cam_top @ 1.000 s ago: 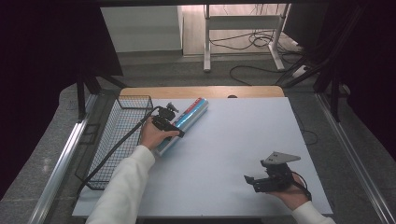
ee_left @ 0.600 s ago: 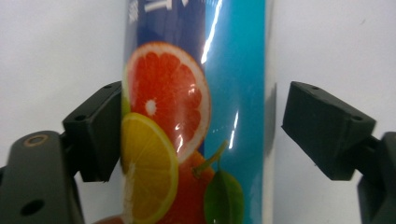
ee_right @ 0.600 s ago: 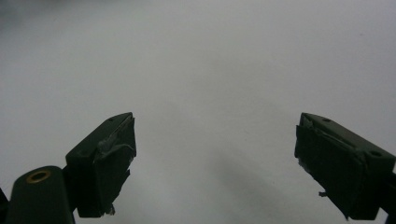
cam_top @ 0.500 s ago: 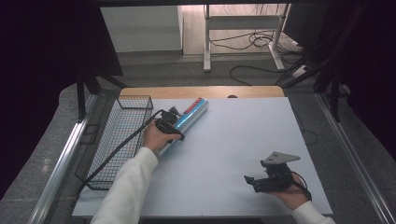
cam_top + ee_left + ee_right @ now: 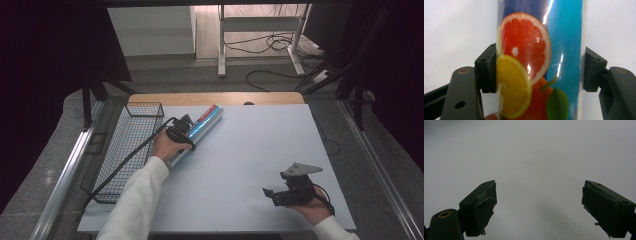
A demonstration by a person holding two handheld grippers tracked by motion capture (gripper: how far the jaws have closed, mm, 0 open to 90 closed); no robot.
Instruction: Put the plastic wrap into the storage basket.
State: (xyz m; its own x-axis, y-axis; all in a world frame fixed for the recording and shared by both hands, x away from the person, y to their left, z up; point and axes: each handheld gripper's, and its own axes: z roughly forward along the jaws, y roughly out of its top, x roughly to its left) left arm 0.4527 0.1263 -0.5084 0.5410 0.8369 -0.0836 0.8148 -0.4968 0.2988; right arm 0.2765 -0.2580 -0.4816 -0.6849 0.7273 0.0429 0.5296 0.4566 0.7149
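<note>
Between the left tongs [image 5: 540, 72], just closed and pinching: the tube [image 5: 540, 50] (fruit-printed); right tongs [image 5: 540, 207] spread.

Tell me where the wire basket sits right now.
In the high view the wire basket sits along the table's left edge, just left of the shiny tube gripped by the left gripper.

Left arm in a white sleeve reaching forward, left gripper [image 5: 181, 131] with its jaws just closed tight on the tube [image 5: 539, 60], right hand low near the table edge, right gripper [image 5: 287, 194] with jaws wide apart
</note>
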